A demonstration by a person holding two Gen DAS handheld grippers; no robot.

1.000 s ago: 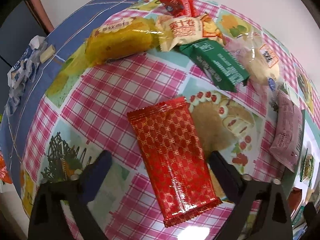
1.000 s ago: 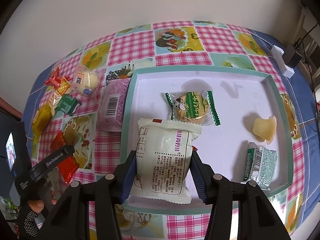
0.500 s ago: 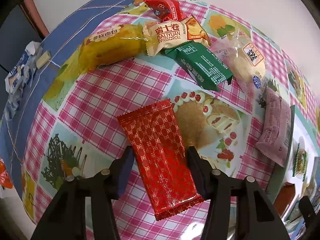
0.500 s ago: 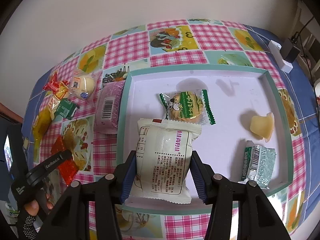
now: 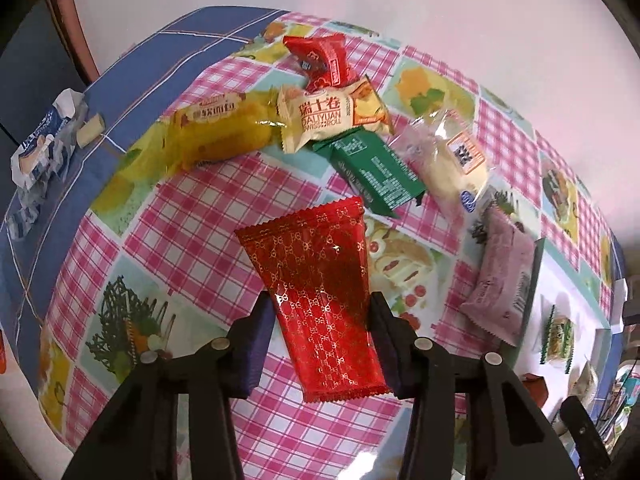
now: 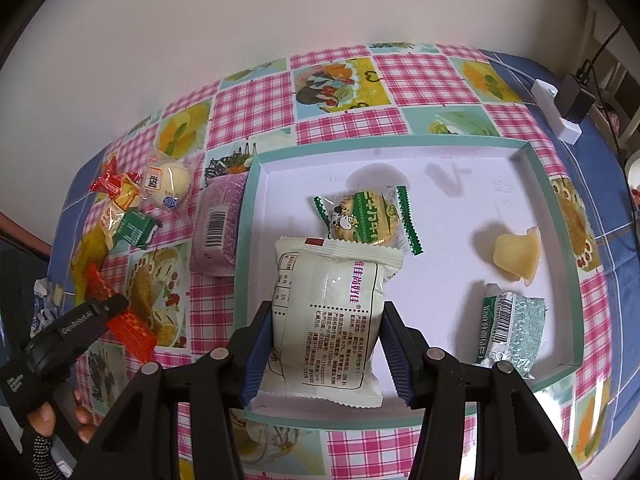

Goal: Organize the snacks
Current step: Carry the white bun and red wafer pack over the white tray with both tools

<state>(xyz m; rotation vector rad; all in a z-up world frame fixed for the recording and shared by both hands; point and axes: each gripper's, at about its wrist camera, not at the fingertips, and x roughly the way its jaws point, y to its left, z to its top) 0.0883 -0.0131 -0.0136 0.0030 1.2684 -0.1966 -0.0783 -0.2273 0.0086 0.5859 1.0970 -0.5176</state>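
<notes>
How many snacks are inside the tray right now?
4. The white packet in the right gripper at the near edge, the green-striped biscuit mid-tray, the yellow piece right, and the green-white packet near-right corner.

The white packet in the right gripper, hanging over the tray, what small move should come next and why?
Probably lower it a little and open the jaws. The right gripper is clamped on the white packet already above the near part of the tray, and the floor beneath looks bare, with the green-striped cookie lying just beyond it.
</notes>
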